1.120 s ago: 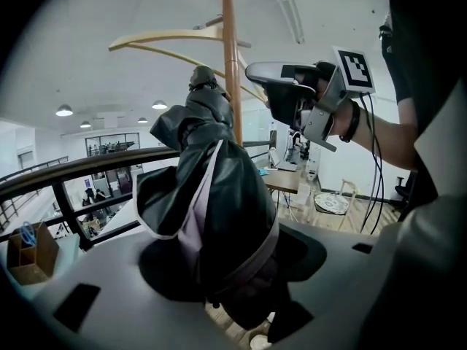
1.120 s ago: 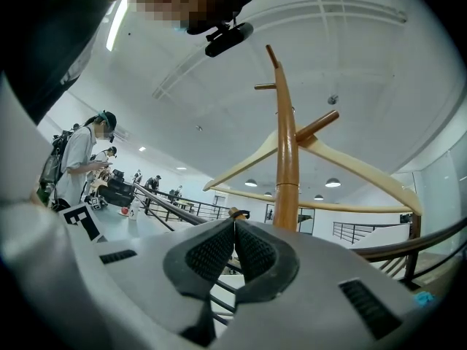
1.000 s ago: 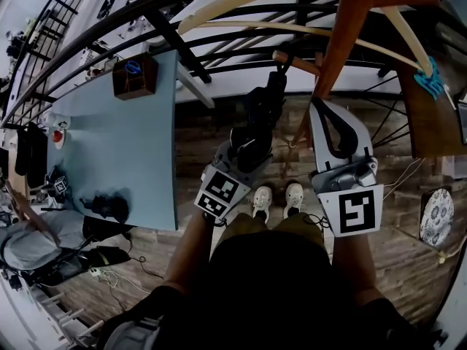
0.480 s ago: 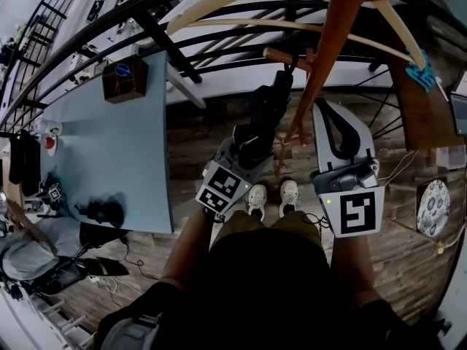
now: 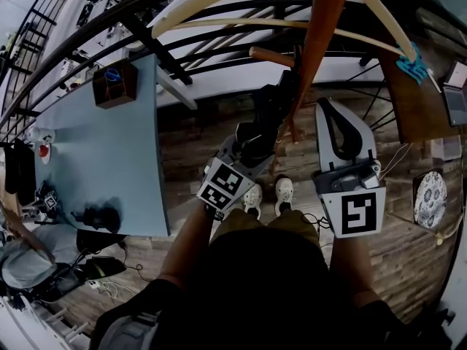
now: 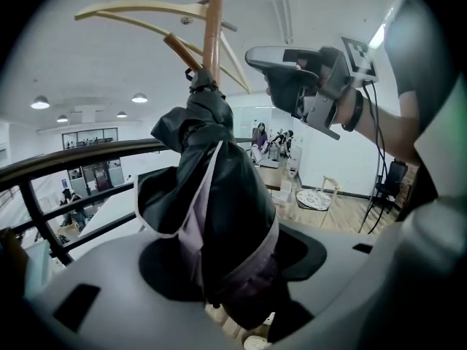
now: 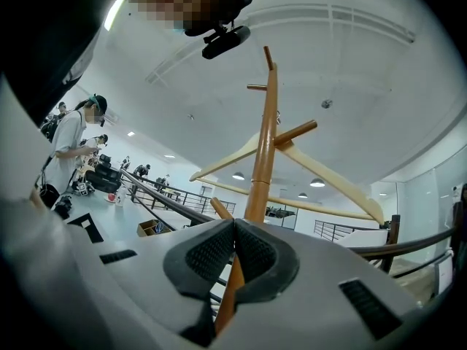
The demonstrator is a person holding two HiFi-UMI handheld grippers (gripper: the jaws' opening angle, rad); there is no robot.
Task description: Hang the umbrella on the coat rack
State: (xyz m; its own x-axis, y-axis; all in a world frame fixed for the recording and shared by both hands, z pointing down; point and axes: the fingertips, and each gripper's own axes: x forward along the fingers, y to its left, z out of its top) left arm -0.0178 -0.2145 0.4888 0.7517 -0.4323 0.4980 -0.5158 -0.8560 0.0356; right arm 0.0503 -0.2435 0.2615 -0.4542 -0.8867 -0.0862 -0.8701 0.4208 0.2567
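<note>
Umbrella (image 6: 219,217), folded and black, sits clamped in the left claw (image 6: 226,265), its long axis running up and away toward a slanted peg (image 6: 179,49) of the coat rack (image 6: 211,20), far end just under that peg, while the right claw (image 7: 233,232) is closed on nothing beside the rack.

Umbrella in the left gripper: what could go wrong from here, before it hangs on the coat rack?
1. The umbrella has its top by a peg, but I cannot tell if anything is hooked; if the left gripper opens now, it may drop.
2. The right gripper is shut and holds nothing, so a push could rock the coat rack.
</note>
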